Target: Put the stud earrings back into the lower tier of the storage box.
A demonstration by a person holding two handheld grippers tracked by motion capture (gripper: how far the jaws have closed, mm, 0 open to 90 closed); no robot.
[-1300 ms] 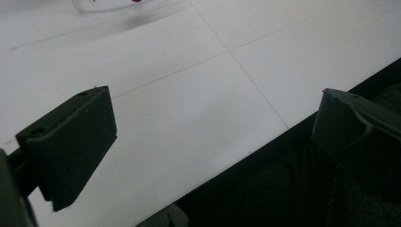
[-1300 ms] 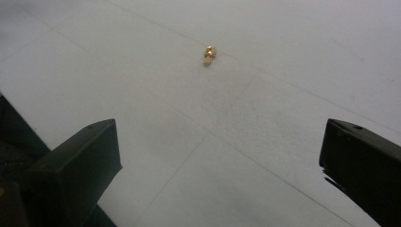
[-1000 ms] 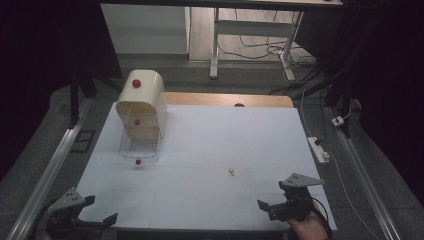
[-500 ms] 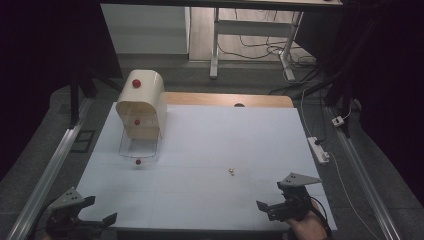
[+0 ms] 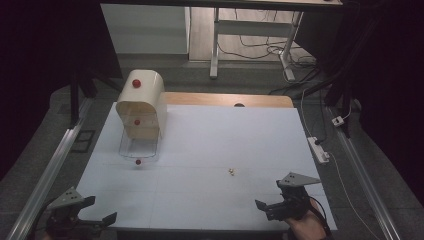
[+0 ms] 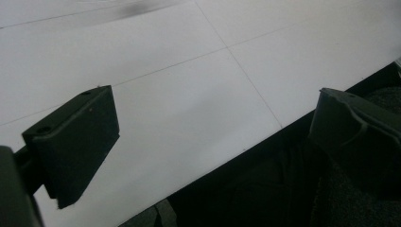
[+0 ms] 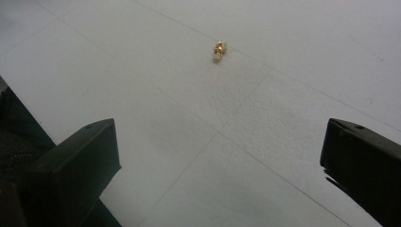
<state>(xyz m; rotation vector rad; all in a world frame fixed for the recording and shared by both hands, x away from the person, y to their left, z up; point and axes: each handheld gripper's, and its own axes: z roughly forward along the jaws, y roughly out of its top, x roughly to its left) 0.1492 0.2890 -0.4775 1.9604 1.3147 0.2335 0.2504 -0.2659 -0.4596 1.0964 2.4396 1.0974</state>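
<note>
The right gripper (image 5: 267, 207), a black two-jaw tool with a grey three-cornered plate on top, hangs low over the near right corner of the table with its jaws spread wide and nothing between them. In the right gripper view it (image 7: 220, 165) looks straight along the surface at a tiny gold-coloured metal piece (image 7: 218, 51), which lies alone on the white sheet ahead of the jaws and well apart from them; in the high view the same piece (image 5: 232, 172) sits a little right of the table's middle. The left gripper (image 5: 102, 220) waits at the near left corner, its jaws also wide and empty, half over the table's edge as its own view (image 6: 213, 137) shows.

The risk, judged from here, lies in the size of the gold piece: broad flat jaws closing on something so small and hard could flick it away across the smooth sheet, or close above it and miss. A descent that is too steep could press the jaw tips into the sheet and push the piece along instead of gripping it.

The white table sheet (image 5: 210, 135) is matt, ruled with faint lines. At its far left stands a cream, round-topped cabinet with red knobs (image 5: 142, 102), a clear tray (image 5: 138, 148) drawn out in front of it. Beyond the table the room is dark, with a grey floor, desk legs, trailing cables and a white power strip (image 5: 318, 149) at the right.
</note>
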